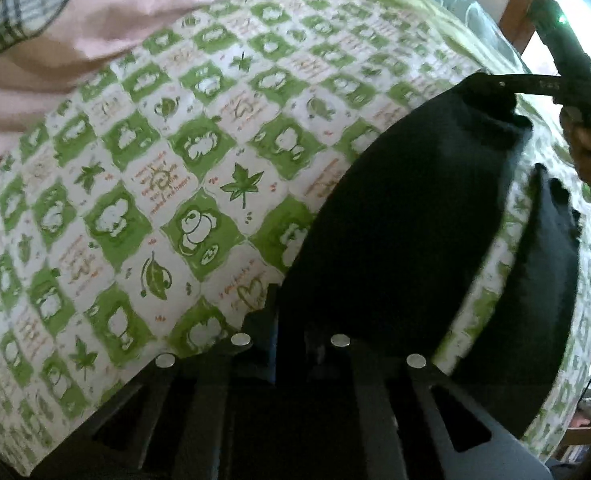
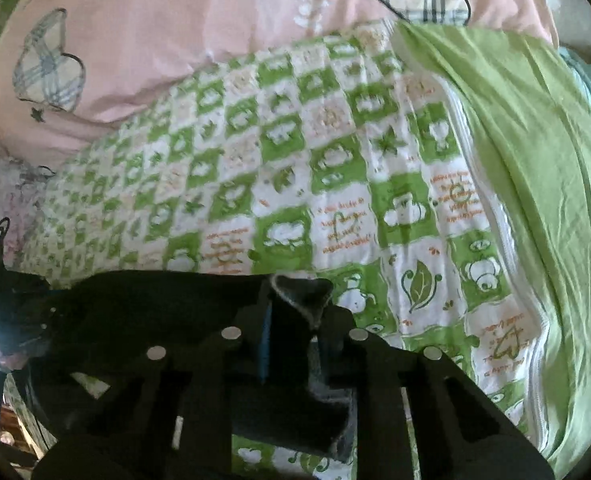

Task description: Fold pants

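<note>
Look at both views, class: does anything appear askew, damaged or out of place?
Nothing looks damaged or spilled. The black pants hang bunched between the left gripper and right gripper, both shut on the fabric, above the green checked quilt. That is normal mid-fold.

Daylight, soft and even; blown-out glare at the bright window (image 1: 567, 40) far right in the left view. Heavy fisheye bending with dark vignette corners. Green-and-white checked quilt (image 2: 295, 160) motion-smeared far left. Black fabric pants (image 1: 407, 208) underexposed, no detail.
</note>
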